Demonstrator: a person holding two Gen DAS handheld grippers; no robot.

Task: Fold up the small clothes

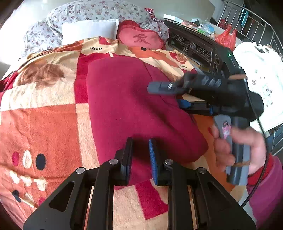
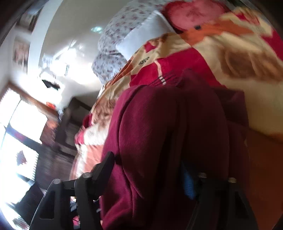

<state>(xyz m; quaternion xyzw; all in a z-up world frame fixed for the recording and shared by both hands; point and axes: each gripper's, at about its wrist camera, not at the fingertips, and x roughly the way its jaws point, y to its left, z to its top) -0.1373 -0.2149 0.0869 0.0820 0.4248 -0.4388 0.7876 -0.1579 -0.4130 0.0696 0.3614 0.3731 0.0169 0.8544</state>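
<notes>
A dark red fleece garment (image 1: 127,106) lies on a patterned orange, red and cream blanket (image 1: 44,115). My left gripper (image 1: 140,159) is over the garment's near edge, jaws narrowly apart with red cloth between them; whether they pinch it is unclear. My right gripper (image 1: 166,95) comes in from the right, turned on its side, one finger over the garment's right edge and the blue-padded finger under it. In the blurred right wrist view the garment (image 2: 168,141) fills the gap between the wide-apart fingers of the right gripper (image 2: 150,173).
A red heart-shaped cushion (image 1: 141,39), a white pillow (image 1: 90,30) and a floral quilt (image 1: 92,12) lie at the bed's head. A dark carved wooden headboard (image 1: 192,46) runs along the right, with a red plastic bag (image 1: 226,37) behind it.
</notes>
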